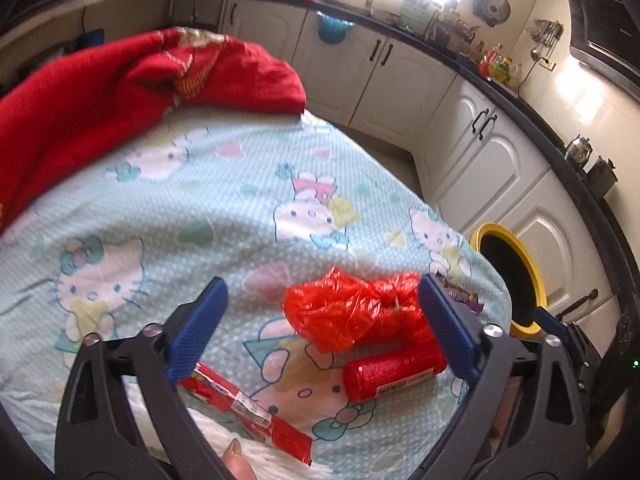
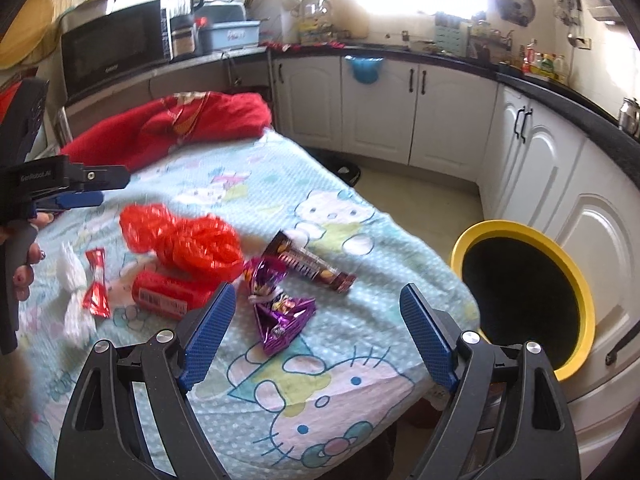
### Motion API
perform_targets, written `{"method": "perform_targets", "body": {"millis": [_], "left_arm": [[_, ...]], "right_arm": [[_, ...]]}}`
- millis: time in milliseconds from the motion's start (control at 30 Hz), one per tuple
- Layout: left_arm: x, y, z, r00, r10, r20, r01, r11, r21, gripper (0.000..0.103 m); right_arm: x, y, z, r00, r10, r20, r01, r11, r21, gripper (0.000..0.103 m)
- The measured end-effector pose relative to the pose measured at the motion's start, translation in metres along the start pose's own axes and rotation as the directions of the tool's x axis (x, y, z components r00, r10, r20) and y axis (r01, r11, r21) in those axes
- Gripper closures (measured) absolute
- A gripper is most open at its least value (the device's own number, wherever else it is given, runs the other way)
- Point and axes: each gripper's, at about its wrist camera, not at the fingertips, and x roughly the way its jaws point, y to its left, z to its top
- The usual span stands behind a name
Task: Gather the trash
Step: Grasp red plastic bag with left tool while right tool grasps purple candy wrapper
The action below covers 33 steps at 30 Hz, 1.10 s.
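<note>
Reaching down with both tools wide apart and empty: left tool (image 1: 322, 312) around the red bag (image 1: 352, 308), right tool (image 2: 316, 312) just before the purple wrapper (image 2: 280, 312), yellow bin (image 2: 528, 300) waiting right of it.

The left hand-held gripper (image 1: 322, 300) points forward and downward, its blue pads (image 1: 200, 326) spread wide with nothing pinched between them, a fingertip (image 1: 236, 460) of the person's hand showing below its frame; the right hand-held gripper (image 2: 316, 308) is angled down likewise, jaws wide and empty, while the left hand (image 2: 24, 256), seen from the right wrist view, grips its handle
</note>
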Motion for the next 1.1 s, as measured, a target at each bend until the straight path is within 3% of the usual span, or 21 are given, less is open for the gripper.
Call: {"method": "perform_targets", "body": {"millis": [500,633,733,1000,1100], "left_arm": [[0.035,0.009,-0.013,0.989,-0.108,-0.103,0.099,0.991,-0.088,0.039],[0.04,0.013,-0.014,0.986,-0.122,-0.111,0.11,0.988,-0.109,0.045],[0.042,0.014,-0.014,0.984,-0.132,-0.116,0.118,0.985,-0.123,0.054],[0.047,0.008,-0.015,0.981,-0.141,-0.131,0.128,0.987,-0.099,0.088],[0.046,0.004,-0.014,0.983,-0.133,-0.126,0.124,0.99,-0.074,0.095]], "right_arm": [[0.046,0.001,0.011,0.992,0.103,-0.08,-0.098,0.993,0.062,0.056],[0.054,0.001,0.012,0.986,0.134,-0.098,-0.126,0.989,0.082,0.072],[0.054,0.001,0.01,0.983,0.155,-0.096,-0.147,0.985,0.09,0.083],[0.05,0.0,0.009,0.982,0.169,-0.084,-0.162,0.982,0.093,0.087],[0.047,-0.001,0.008,0.982,0.171,-0.081,-0.163,0.982,0.093,0.087]]}}
